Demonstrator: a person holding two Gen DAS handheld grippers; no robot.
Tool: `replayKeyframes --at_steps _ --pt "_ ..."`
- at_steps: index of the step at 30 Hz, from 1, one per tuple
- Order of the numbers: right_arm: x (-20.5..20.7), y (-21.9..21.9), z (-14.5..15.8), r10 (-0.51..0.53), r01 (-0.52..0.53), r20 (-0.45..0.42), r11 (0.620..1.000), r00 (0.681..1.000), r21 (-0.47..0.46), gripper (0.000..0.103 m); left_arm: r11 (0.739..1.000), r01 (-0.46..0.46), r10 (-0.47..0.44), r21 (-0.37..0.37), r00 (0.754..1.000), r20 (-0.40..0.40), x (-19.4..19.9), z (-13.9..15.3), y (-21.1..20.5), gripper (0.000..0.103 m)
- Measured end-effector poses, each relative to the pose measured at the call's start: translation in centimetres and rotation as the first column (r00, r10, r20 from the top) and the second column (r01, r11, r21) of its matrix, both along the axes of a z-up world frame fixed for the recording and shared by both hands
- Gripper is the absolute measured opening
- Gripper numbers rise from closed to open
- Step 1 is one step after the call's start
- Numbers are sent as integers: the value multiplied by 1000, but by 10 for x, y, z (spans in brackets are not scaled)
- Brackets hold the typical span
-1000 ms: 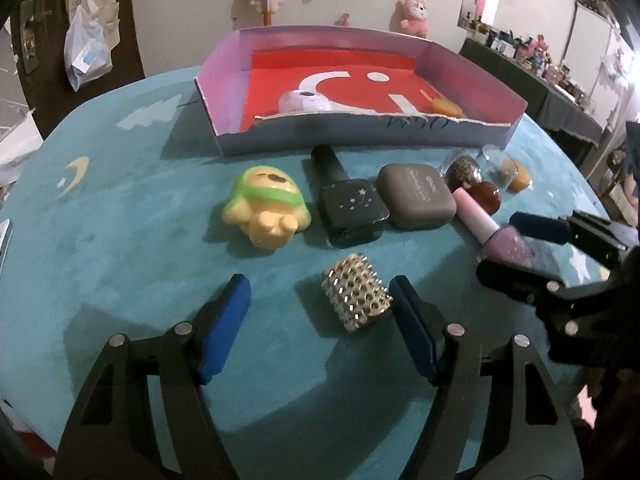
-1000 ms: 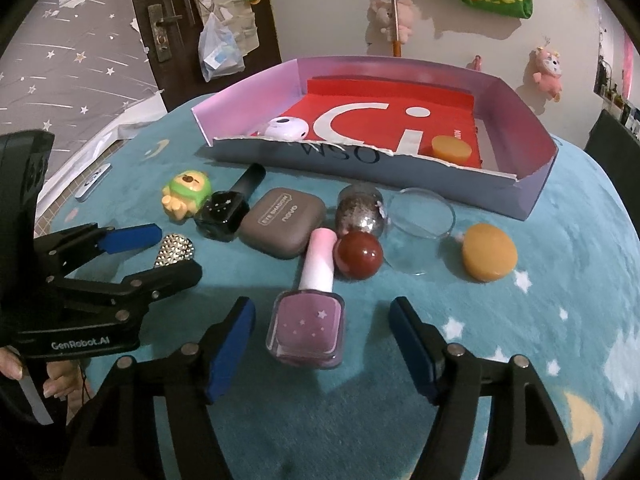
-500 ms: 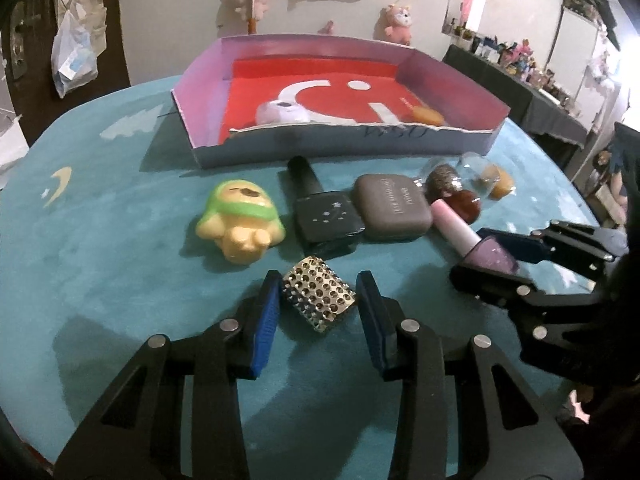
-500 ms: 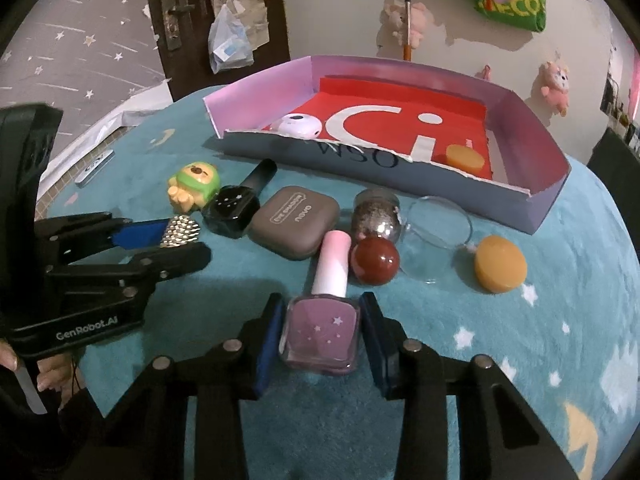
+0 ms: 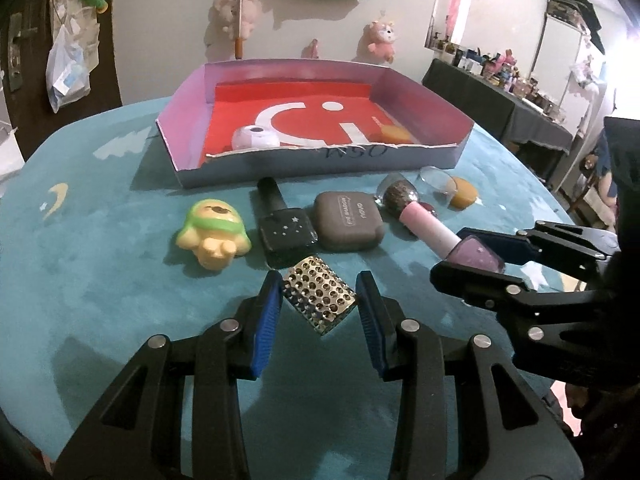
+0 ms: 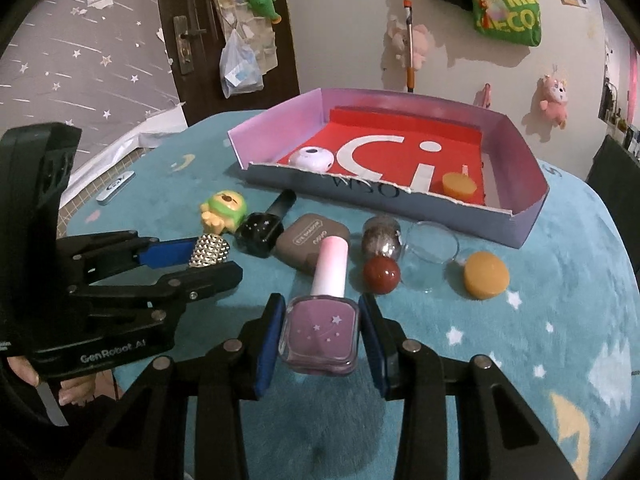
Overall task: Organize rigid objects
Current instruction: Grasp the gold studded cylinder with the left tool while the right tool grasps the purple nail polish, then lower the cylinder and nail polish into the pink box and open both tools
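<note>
The left gripper [image 5: 319, 304] clamps the gold studded metal block [image 5: 319, 300] cornerwise, and the right gripper [image 6: 320, 330] clamps the square lilac glass nail-polish bottle [image 6: 320, 332] by its smooth sides; either could twist free over the teal cloth [image 6: 540, 320].

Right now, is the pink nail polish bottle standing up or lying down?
Lying down: the pink nail polish bottle lies flat, cap pointing toward the box, between the right gripper's fingers.
</note>
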State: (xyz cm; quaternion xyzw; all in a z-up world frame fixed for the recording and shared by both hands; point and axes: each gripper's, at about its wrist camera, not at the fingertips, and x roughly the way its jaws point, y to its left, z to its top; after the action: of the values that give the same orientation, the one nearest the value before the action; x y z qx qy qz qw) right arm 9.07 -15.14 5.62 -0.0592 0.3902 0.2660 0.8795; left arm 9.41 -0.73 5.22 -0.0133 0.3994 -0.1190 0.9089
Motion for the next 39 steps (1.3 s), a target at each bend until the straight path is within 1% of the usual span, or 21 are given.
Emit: replayKeyframes --at_steps 14,20,25,29,33,37,39 --pt "4 -4 -8 -6 6 -31 1000 1000 -2 41 1000 7 -7 -12 1000 3 -3 -1 -1 36" --pt "8 -6 -4 -13 13 -25 1000 1000 2 41 1000 12 -12 -13 1000 13 -1 1 -1 36" --pt "16 -10 2 -21 22 -22 1000 1000 14 40 999 33 -33 -16 999 16 7 9 -3 36" --pt "30 -12 14 -31 31 -13 999 999 39 40 998 66 -66 -13 998 25 21 22 -5 36" --pt "49 -12 25 -31 31 10 999 999 38 40 994 106 -106 -20 994 16 48 33 -9 36" --pt "75 -12 33 -18 18 5 999 1000 51 40 992 128 -128 -7 992 17 74 42 -13 36" --pt "87 -10 37 -15 14 14 999 1000 42 40 989 145 -145 -8 989 12 88 45 -13 36"
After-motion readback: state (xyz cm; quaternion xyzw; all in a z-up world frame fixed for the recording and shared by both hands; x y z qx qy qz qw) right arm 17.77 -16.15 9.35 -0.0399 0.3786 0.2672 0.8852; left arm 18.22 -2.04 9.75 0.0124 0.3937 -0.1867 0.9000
